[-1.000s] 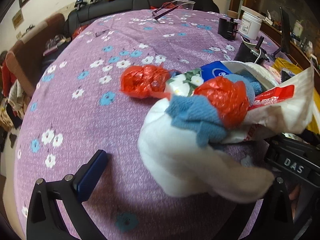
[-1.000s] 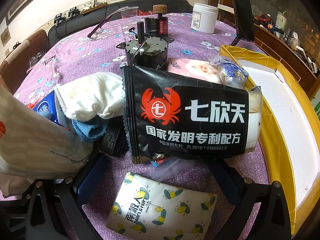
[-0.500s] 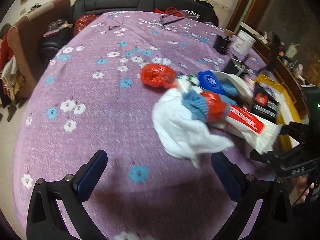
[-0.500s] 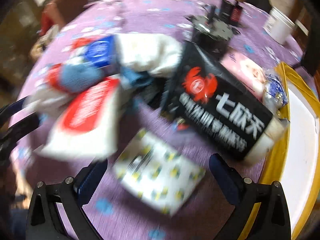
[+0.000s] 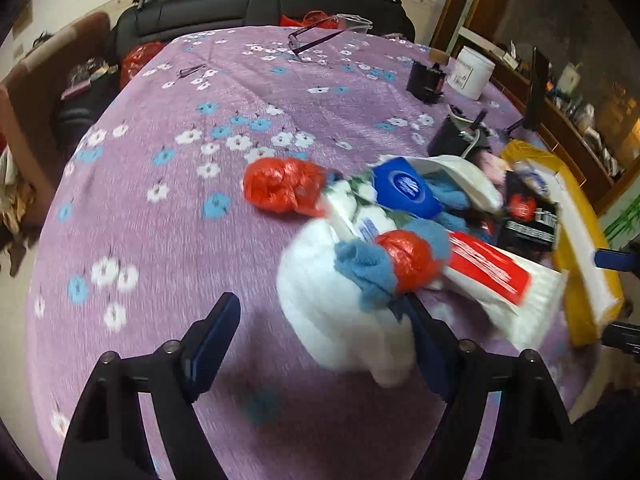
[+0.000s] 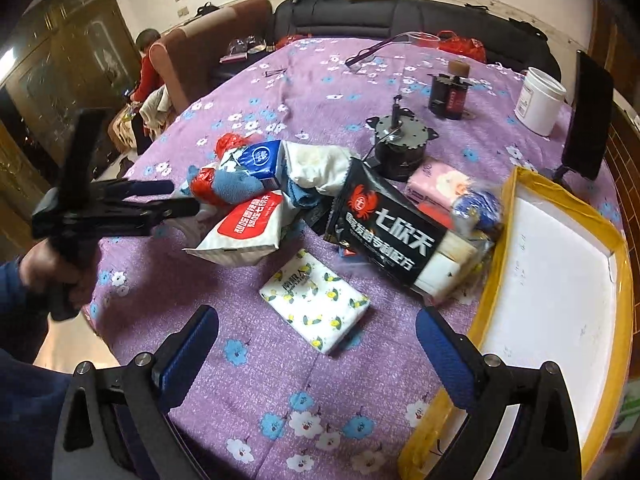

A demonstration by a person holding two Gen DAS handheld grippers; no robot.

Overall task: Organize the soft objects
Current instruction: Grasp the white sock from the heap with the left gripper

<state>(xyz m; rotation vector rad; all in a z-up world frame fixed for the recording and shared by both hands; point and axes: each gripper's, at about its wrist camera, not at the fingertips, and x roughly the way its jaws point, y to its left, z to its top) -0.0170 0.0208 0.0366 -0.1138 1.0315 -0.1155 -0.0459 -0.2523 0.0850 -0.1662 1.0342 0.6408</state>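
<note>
The left gripper (image 5: 320,336), jaws apart and just closing, is straddling the white towel (image 5: 340,320) at lower centre, lining up a grab. The right gripper (image 6: 316,344) is hovering with its jaws wide apart and nothing between them, above the lemon-print tissue pack (image 6: 316,304).

Both wrist views look steeply down, near, sharing the soft pile (image 5: 384,256).

Fuzzy purple cloth (image 6: 320,92) over the table, soft white towel (image 5: 340,320), crinkly shiny red plastic bag (image 5: 280,186), glossy black packet (image 6: 384,232), dull grey metal motor (image 6: 400,136).
</note>
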